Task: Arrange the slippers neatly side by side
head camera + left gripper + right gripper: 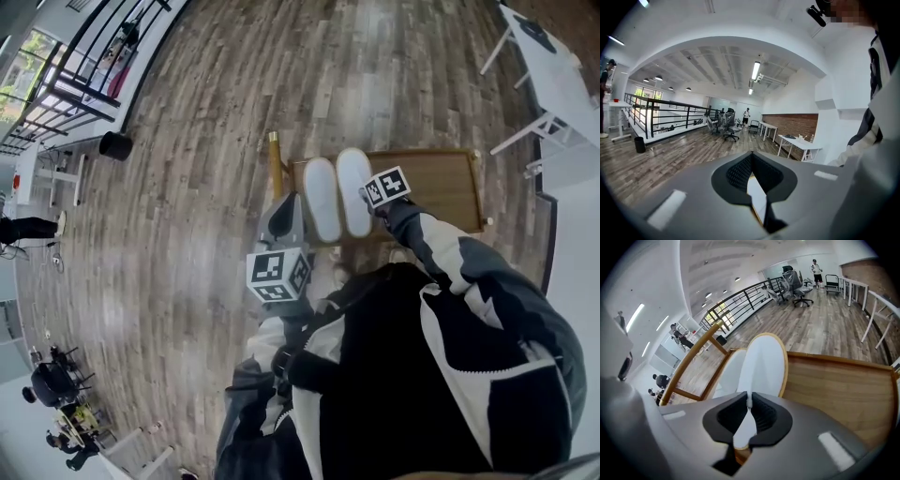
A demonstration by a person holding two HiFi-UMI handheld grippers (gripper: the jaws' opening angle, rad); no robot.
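Note:
Two white slippers lie side by side, toes pointing away, on a low wooden platform (pixel 441 187). In the head view the left slipper (pixel 322 199) touches the right slipper (pixel 354 190). My right gripper (pixel 368 201) is at the right slipper's near end. In the right gripper view the right gripper (pixel 749 402) is shut on the thin white edge of that slipper (pixel 764 359), and the other slipper (pixel 727 373) lies just to its left. My left gripper (pixel 284 210) hangs beside the left slipper, shut. In its own view the left gripper (pixel 751 157) holds nothing and faces the room.
A wooden post and rail (pixel 275 164) run along the platform's left side, and show as the wooden rail (pixel 689 362) in the right gripper view. White tables (pixel 553 75) stand at the far right. A black bin (pixel 115 145) and a railing (pixel 84 56) are at the far left. Wood plank floor lies all around.

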